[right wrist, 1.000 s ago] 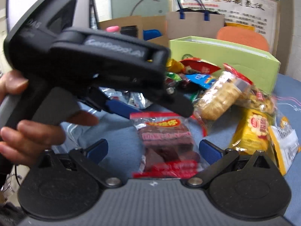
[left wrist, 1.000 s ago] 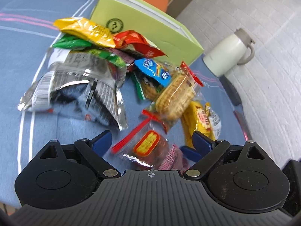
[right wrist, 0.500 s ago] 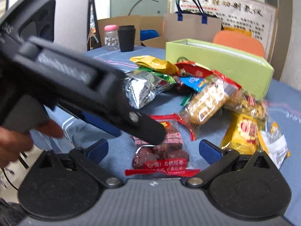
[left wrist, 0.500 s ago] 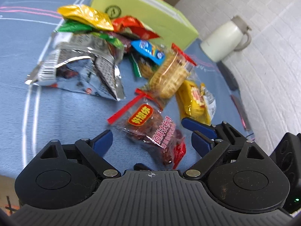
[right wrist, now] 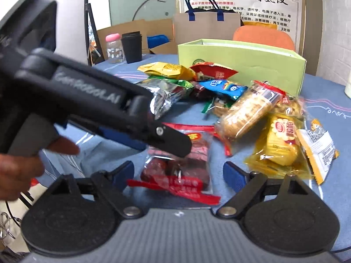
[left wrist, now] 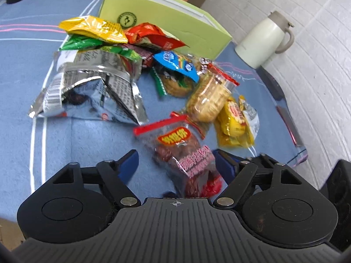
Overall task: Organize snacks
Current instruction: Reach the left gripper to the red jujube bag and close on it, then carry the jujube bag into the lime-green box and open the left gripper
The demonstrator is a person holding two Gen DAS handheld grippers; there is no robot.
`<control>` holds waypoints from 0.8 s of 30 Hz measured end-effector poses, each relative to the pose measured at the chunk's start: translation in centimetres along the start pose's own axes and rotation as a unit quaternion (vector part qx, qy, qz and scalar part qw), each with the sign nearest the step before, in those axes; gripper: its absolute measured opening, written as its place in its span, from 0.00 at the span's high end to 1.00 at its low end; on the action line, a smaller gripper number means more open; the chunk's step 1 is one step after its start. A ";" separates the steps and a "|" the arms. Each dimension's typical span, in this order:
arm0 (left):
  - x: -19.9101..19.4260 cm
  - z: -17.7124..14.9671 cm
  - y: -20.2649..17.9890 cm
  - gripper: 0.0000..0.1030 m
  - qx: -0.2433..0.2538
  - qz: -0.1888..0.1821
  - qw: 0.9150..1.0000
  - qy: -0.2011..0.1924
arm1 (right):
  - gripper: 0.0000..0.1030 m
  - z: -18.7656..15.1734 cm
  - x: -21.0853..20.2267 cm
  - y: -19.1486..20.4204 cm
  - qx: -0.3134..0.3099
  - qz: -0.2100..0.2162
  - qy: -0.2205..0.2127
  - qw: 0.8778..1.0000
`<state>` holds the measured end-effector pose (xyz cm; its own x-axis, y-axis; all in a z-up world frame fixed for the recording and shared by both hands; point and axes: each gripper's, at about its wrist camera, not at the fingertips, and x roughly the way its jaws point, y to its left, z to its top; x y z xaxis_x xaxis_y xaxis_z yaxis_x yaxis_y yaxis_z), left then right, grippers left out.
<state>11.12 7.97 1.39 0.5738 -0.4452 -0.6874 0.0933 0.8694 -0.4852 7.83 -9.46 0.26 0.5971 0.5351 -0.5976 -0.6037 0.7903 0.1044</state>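
Observation:
A clear red-trimmed pack of dark red dates [left wrist: 184, 151] [right wrist: 177, 164] lies on the blue tablecloth between the open jaws of both grippers. My left gripper [left wrist: 175, 164] is open around it; its body [right wrist: 92, 100] crosses the right wrist view. My right gripper [right wrist: 178, 171] is open, fingers either side of the pack. Behind lie a biscuit roll [left wrist: 208, 100] [right wrist: 248, 109], a yellow pack [left wrist: 234, 122] [right wrist: 278, 144], a silver bag [left wrist: 92, 89] and more snack packs. A light green box [left wrist: 166, 22] [right wrist: 241, 63] stands at the back.
A white thermos jug [left wrist: 263, 39] stands right of the box near the brick wall. A pink-lidded bottle [right wrist: 114, 48] and a black cup [right wrist: 131, 47] stand at the table's far left. A paper bag [right wrist: 206, 28] and cardboard boxes are behind the table.
Both grippers stayed open. The left gripper pulled back and swung, so the date pack now sits nearer its jaws; its body shifted across the right wrist view.

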 end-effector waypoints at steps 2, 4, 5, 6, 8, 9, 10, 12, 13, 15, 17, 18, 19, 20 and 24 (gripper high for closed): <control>0.3 0.0 -0.5 0.38 0.011 0.004 1.000 -0.004 | 0.15 0.0 0.4 0.6 -0.014 -0.006 -0.001 1.000; 0.5 -0.1 -0.9 0.45 0.025 0.010 1.000 -0.005 | 0.22 0.1 0.5 0.9 -0.029 -0.014 -0.004 0.999; 0.5 -0.2 -1.0 0.50 0.032 0.013 0.999 -0.007 | 0.29 -0.1 0.4 0.9 -0.030 -0.014 -0.009 0.999; 0.4 -0.3 -1.0 0.56 0.039 0.016 0.999 -0.010 | 0.31 -0.3 0.3 0.9 -0.028 -0.014 -0.011 0.999; 0.4 -0.6 -0.7 0.67 0.033 -0.003 0.999 -0.009 | 0.31 -0.4 0.2 1.2 -0.029 -0.021 -0.010 0.999; 0.3 -0.7 -0.5 0.71 0.026 -0.008 1.000 -0.010 | 0.31 -0.2 0.1 1.4 -0.028 -0.023 -0.007 0.999; 0.3 -0.6 -0.4 0.73 0.020 -0.011 1.000 -0.008 | 0.31 0.0 0.0 1.4 -0.025 -0.021 -0.005 0.999; -0.3 -0.5 -0.4 0.74 0.009 -0.016 1.000 -0.009 | 0.31 0.8 -0.3 1.3 -0.016 -0.013 -0.009 1.000; -0.8 -0.3 -0.4 0.75 0.007 -0.023 1.000 -0.012 | 0.31 1.1 -0.7 1.4 -0.013 -0.011 -0.015 1.000; -1.8 0.1 -0.6 0.77 0.003 -0.037 0.999 -0.022 | 0.31 2.0 -1.6 1.5 -0.008 -0.009 -0.032 0.999; -3.2 0.9 -1.1 0.77 0.009 -0.044 0.998 -0.043 | 0.30 3.2 -2.1 1.6 -0.012 -0.009 -0.052 0.999; -3.7 1.3 -1.3 0.77 0.012 -0.044 0.998 -0.053 | 0.29 3.6 -2.2 1.6 -0.013 -0.009 -0.061 0.998; -4.2 1.7 -1.5 0.77 0.017 -0.044 0.997 -0.062 | 0.28 4.2 -2.2 1.6 -0.012 -0.007 -0.068 0.998; -4.4 2.1 -1.6 0.77 0.019 -0.044 0.996 -0.069 | 0.28 4.6 -2.1 1.5 -0.010 -0.005 -0.072 0.997; -4.0 4.9 -1.4 0.77 0.017 -0.040 0.996 -0.080 | 0.27 7.0 -0.5 0.6 -0.018 -0.013 -0.083 0.996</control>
<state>12.68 9.61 7.42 0.6855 -0.4759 -0.5510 0.1698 0.8404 -0.5146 10.88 -7.20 6.20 0.6899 0.5598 -0.4590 -0.6042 0.7945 0.0609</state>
